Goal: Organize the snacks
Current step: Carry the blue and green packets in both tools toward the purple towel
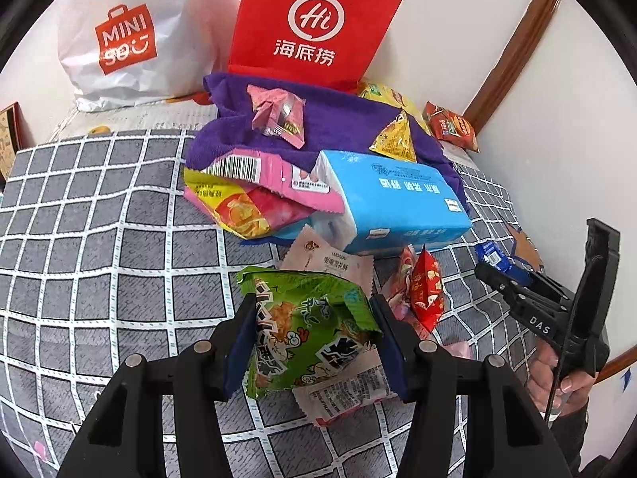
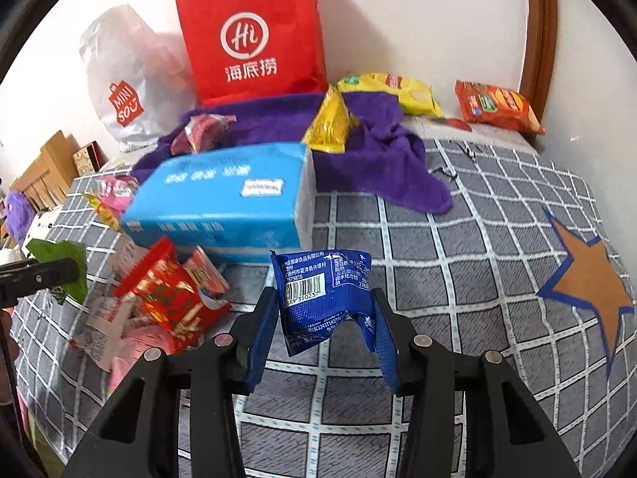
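Note:
My left gripper is shut on a green snack packet with a cartoon chicken, its blue pads pressing both sides just above a white-and-pink wrapper on the checked bedcover. In the right wrist view my right gripper is shut on a small blue snack packet, barcode facing me, held clear of the cover. In the left wrist view the right gripper, held by a hand, sits at the right edge with the blue packet. The green packet also shows at far left.
A blue tissue pack, pink and yellow packets and a red packet lie ahead. Behind are a purple towel, a red paper bag and a white shopping bag. Yellow and orange packets lie by the wall.

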Tool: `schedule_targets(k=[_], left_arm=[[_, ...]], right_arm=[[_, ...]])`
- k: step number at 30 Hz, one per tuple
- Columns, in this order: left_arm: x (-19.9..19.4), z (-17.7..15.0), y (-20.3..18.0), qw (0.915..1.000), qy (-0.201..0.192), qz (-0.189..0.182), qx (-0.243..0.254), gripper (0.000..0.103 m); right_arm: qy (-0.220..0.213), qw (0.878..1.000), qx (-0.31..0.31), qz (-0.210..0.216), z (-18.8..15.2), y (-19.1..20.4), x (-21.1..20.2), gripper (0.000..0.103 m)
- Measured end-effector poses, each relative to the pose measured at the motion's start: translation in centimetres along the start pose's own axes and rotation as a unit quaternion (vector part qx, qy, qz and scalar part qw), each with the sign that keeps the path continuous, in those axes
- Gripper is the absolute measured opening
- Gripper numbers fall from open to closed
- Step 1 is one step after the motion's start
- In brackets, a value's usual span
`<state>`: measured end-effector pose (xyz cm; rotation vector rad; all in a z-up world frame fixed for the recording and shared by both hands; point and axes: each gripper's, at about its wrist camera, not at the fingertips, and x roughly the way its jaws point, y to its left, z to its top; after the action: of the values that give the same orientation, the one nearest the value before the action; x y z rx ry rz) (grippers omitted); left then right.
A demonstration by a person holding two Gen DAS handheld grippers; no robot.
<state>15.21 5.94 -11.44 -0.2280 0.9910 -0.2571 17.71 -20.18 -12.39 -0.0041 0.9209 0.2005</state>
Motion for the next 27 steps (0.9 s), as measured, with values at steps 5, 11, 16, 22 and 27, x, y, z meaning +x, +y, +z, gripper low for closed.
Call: schedule_targets(k=[5, 11, 16, 22, 27], left_arm=[[-0.8, 0.5, -0.1, 1.0000, -0.006, -0.001, 0.001, 0.053], [-1.4, 1.0, -0.4, 0.9999, -0.009, -0.004, 0.005, 0.053], [-2.0, 1.4, -0.7, 0.9998, -0.015, -0.003, 0.008, 0.053], [-2.8, 1.9, -0.8, 0.9997, -0.022, 0.004, 0.009, 0.053], [-3.2, 2.3, -0.8, 0.9996, -0.026, 0.003, 0.007, 0.053]], right_arm=[[-0.010, 1.000, -0.008, -0.002, 0.9, 0.7, -1.1, 0.046], [-0.015, 1.000, -0.012, -0.001, 1.8, 1.1, -2.0, 0.046], [-0.018, 1.000, -0.016, -0.004, 2.3, 1.3, -2.5, 0.046], [-0.024, 1.000, -0.012, -0.007, 3.0, 1.3, -3.1, 0.046], [-0.030, 0.999, -0.014, -0.012, 3.8, 1.4, -3.7, 0.046]])
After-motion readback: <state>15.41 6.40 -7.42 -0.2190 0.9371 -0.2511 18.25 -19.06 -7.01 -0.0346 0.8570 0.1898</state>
